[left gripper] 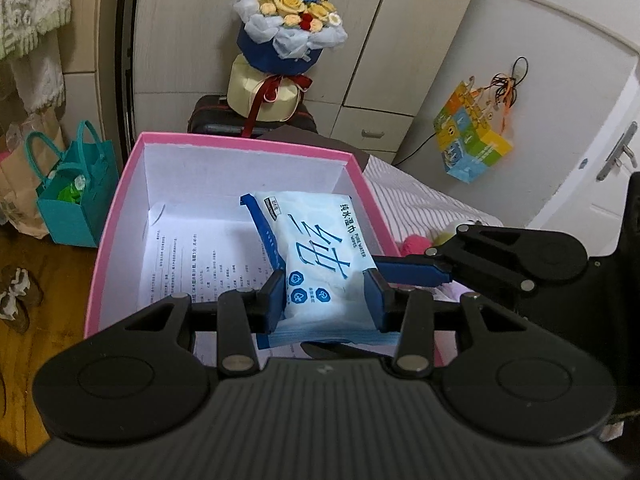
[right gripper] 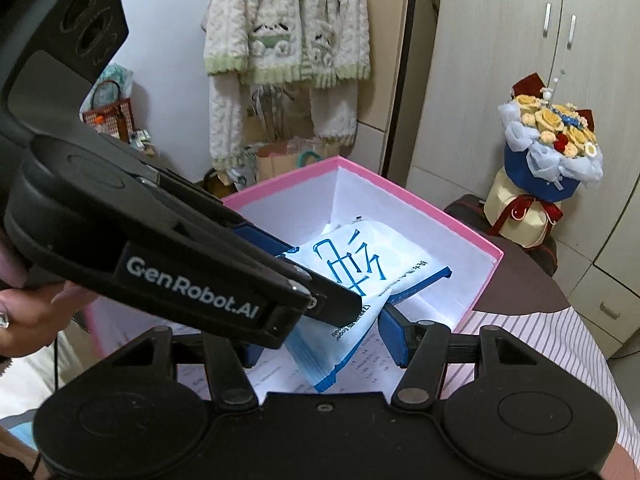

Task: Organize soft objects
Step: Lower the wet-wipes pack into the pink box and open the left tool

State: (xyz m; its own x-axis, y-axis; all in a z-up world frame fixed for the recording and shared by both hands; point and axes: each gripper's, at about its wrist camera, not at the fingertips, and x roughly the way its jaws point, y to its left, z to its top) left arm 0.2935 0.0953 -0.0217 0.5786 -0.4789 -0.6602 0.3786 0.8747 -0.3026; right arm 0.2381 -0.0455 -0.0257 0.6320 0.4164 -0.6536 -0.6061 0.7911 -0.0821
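Here the left gripper (left gripper: 326, 302) pinches the pack of wet wipes (left gripper: 316, 256) over the pink box (left gripper: 248, 140), ready to drop it in (soft pack, so both help); the right gripper (right gripper: 320, 344) clasps its lower end.

Bed with striped sheet (left gripper: 416, 196) runs along right of frame in left wrist view. Pink box (left gripper: 116, 216) sits on it at centre, open top, white inside. Right of the box, on the sheet: a pink soft thing (left gripper: 412, 245) and a yellow-green one (left gripper: 444, 236), close together, partly hidden. Wooden floor (left gripper: 48, 280) at lower left carries a teal bag (left gripper: 80, 204) and brown paper bags (left gripper: 16, 184) behind it.
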